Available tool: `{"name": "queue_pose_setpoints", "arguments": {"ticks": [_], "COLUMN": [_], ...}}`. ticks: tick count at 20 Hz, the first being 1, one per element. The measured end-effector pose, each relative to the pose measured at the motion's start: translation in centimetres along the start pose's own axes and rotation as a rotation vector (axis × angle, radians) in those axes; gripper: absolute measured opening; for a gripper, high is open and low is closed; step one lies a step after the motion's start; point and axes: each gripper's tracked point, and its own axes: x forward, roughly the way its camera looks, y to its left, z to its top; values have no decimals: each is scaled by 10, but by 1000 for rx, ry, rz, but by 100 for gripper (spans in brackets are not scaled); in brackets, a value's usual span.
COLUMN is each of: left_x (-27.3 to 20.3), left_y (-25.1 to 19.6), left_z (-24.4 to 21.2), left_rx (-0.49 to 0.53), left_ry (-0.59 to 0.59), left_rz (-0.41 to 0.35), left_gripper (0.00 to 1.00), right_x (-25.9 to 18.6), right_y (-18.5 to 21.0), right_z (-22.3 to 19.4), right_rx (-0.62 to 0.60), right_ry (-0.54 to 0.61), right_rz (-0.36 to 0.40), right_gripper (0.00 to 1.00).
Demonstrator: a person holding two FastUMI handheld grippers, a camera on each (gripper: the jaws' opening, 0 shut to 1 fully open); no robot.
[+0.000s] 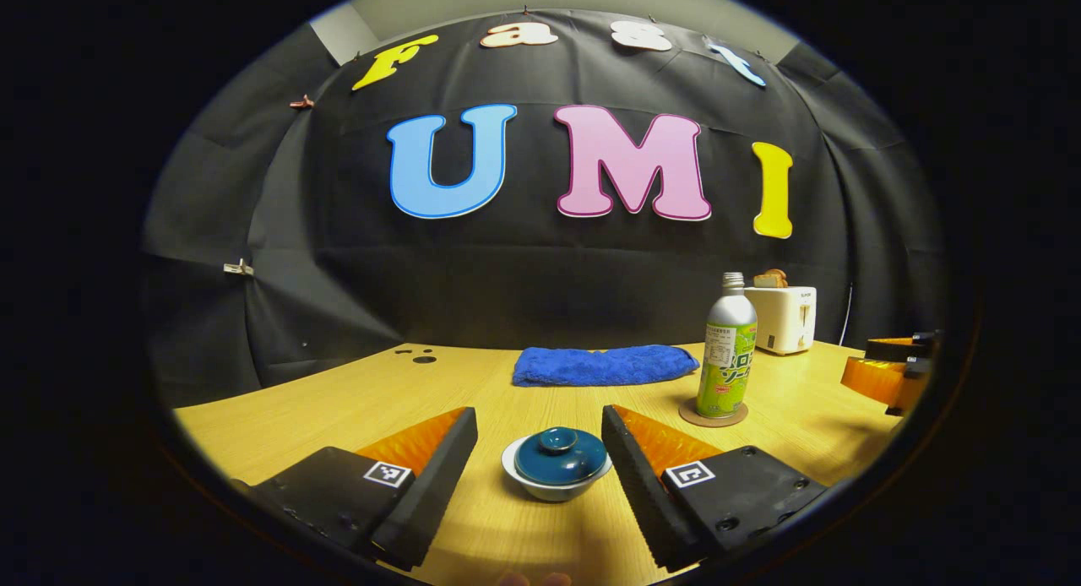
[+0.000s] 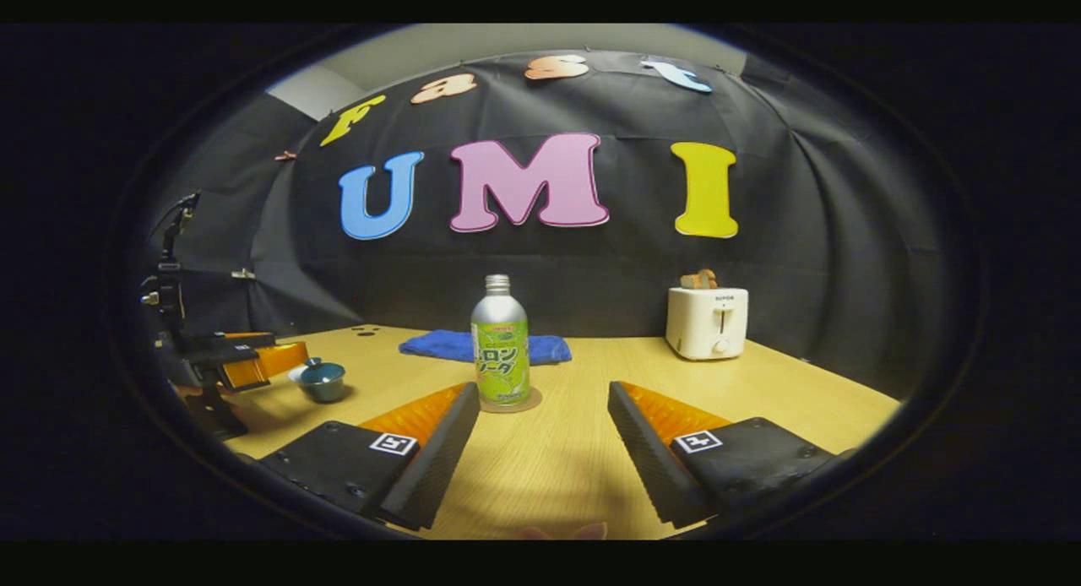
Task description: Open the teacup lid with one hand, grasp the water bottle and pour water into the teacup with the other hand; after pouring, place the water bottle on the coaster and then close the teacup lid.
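Clearly the coming move turns on the cup [image 1: 555, 478] and its lid [image 1: 561, 455]: in the left gripper view they sit dead ahead at 12 o'clock from the left gripper [image 1: 539, 438], low between its two fingers, which stand wide apart with open table on either side of the cup, touching nothing. The lid is on, its small knob pointing straight up, so its axis is vertical and a pinch would have to come down over the knob or close in from both sides. What the cup holds cannot be told with the lid seated. The bottle [image 1: 727, 349] stands upright on the coaster [image 1: 714, 415], at about 2 o'clock from the left fingers and farther off; in the right gripper view it lies at roughly 11 o'clock from the right gripper [image 2: 540, 413], just beyond the left finger's tip, long axis vertical, cap on. Those fingers are also spread wide and hold nothing. By this layout the left gripper is the nearer one for the lid and the right gripper for the bottle, which would need a slight shift toward 9 o'clock to centre it. In the right gripper view the cup sits far out at 9 o'clock, just beside the left gripper. A blue cloth [image 1: 603, 366] lies flat behind, and a toaster [image 2: 707, 322] stands at 1 o'clock, well apart from both. No step of the task looks done yet.
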Motion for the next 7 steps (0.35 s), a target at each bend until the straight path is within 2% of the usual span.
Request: {"name": "queue_pose_setpoints", "arguments": {"ticks": [1,2,3,7], "left_x": [0,0,0,0], "left_y": [0,0,0,0], "left_z": [0,0,1,0], "left_rx": [0,1,0,1], "left_ry": [0,0,0,0], "left_rz": [0,0,0,0], "left_gripper": [94,94,94,94], "right_x": [1,2,2,3], "right_y": [3,8,11,12], "right_z": [0,0,-1,-1], "right_rx": [3,2,3,4], "right_ry": [1,3,6,5], "right_rz": [13,33,54,70], "right_gripper": [95,91,95,95]}}
